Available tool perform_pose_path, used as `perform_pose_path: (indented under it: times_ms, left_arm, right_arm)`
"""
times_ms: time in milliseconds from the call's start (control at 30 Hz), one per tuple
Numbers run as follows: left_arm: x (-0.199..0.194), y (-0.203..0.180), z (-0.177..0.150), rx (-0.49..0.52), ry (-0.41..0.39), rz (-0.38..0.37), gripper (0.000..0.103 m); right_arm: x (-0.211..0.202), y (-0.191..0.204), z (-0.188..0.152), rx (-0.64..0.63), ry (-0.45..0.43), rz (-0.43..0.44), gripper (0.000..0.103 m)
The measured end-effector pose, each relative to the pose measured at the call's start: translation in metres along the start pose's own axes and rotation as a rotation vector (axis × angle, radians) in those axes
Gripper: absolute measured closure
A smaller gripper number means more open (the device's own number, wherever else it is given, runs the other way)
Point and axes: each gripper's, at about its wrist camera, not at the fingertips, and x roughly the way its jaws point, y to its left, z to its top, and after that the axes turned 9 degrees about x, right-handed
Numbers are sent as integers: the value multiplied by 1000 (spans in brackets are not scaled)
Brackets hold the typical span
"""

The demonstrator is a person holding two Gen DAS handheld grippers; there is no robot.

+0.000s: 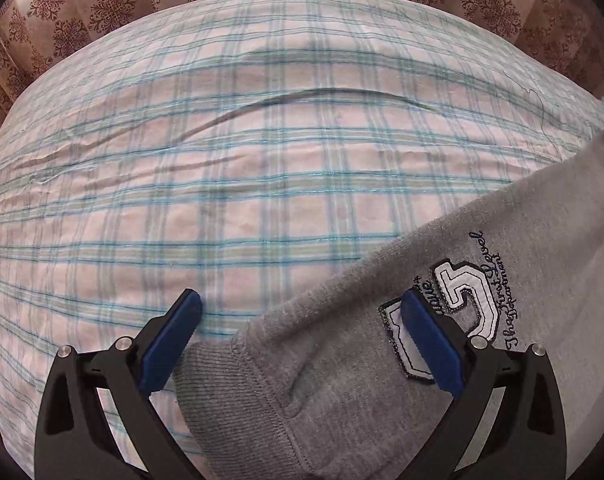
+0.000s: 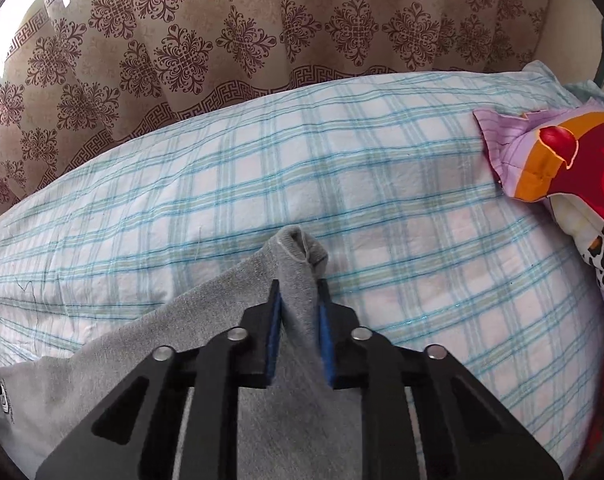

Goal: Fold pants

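The gray pants [image 1: 381,360] lie on the bed, spread across the checked sheet [image 1: 222,200]. One end of them is bunched up between the blue pads of my right tool [image 2: 300,308]. That tool is squeezed together on the cloth, and a little gray tip pokes out past its front. The ribbed cuff [image 1: 218,392] at the other end sits right under my left tool [image 1: 302,328], between its two fingers. Those fingers stand wide apart and do not pinch anything yet. One blue pad [image 1: 429,344] hangs over the white number patch [image 1: 465,300].

Here is what I think could go wrong. My right tool only has a thin pinch of cloth, so if I pull hard, the cloth could slip out. My left tool has no hold at all. If I lift with the right one alone, the pants would hang crooked and the fold would come out messy. If my left tool closes too deep, it might grab the sheet as well and drag it up. Off to the right of my right tool lies a bright pillow [image 2: 561,160], and a big swing that way could bump it.
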Motion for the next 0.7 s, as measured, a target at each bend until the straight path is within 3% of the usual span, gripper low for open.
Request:
perform_pose_path:
  times_ms: [67, 100, 133, 167, 233, 267, 333, 500, 700]
  left_arm:
    - [3, -5, 7, 19, 5, 7, 4]
    - [1, -8, 10, 31, -3, 1, 17]
    - [-2, -12, 11, 42, -17, -17, 39]
    - [-8, -20, 12, 56, -25, -25, 47]
    - [-14, -33, 12, 94, -28, -28, 86]
    - [-17, -38, 12, 107, -30, -8, 92]
    - [-24, -44, 12, 110, -44, 7, 97]
    - [-63, -39, 0, 66, -122, -10, 97]
    - [-128, -33, -40, 51, -230, -10, 97]
  right_arm:
    - [-14, -8, 0, 25, -23, 7, 93]
    - [-21, -9, 0, 28, -33, 13, 94]
    - [-28, -10, -1, 29, -44, 22, 95]
    - [-37, -12, -3, 32, -54, 31, 95]
    - [-55, -13, -5, 33, -74, 47, 95]
    - [-64, -12, -6, 31, -85, 52, 95]
    - [-82, -12, -9, 28, -106, 65, 95]
    - [-134, -18, -18, 36, -163, 103, 95]
    - [-184, -35, -32, 75, -217, 129, 95]
